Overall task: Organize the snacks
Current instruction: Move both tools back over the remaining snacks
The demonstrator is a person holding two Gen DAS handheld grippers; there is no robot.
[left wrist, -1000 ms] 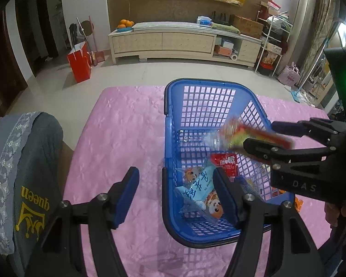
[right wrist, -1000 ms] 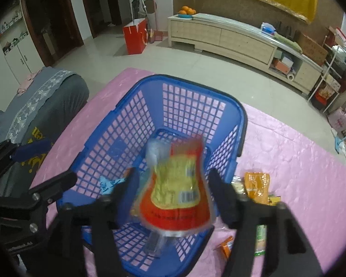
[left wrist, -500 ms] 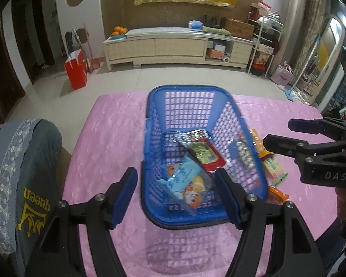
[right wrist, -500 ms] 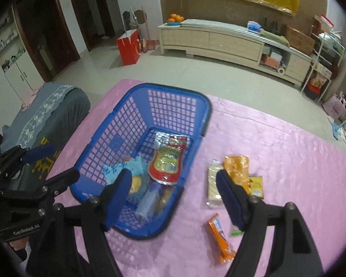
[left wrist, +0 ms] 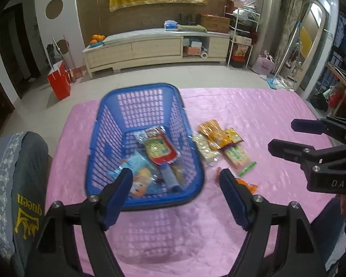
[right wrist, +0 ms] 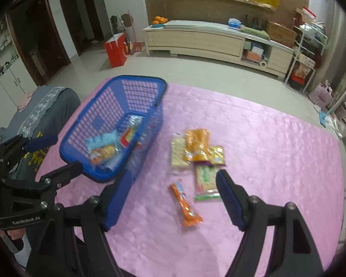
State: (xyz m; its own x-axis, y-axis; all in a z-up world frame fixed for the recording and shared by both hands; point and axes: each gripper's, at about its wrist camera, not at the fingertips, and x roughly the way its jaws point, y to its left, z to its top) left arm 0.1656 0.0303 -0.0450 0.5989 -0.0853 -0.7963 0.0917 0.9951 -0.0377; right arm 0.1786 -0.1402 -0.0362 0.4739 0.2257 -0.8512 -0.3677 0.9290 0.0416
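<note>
1. The red and yellow packet (left wrist: 160,146) that was in the right claw (right wrist: 173,202) a second ago now lies inside the blue basket (left wrist: 99,161), and both claws have pulled back from it!
2. In the basket it sits beside a light blue packet (left wrist: 136,165) printed with an orange cartoon figure, plus a small bluish packet (left wrist: 169,176) near the front wall.
3. Just right of the basket, on the pink bench (left wrist: 253,120), loose snacks wait: an orange pouch (right wrist: 196,143) overlapping a pale cracker pack (right wrist: 177,153) and a small yellow packet (right wrist: 216,153), with a green-edged pack (right wrist: 205,182) below them.
4. A slim orange bar (right wrist: 185,206) lies nearest, apart from that cluster.
5. The right claw hangs wide and empty, jaws either side of the orange bar in its own view, touching nothing.
6. The left claw (left wrist: 175,198) is opening, with nothing gripped, hovering at the basket's near rim.
7. A grey cloth with yellow lettering (left wrist: 18,184) drapes to the left.
</note>
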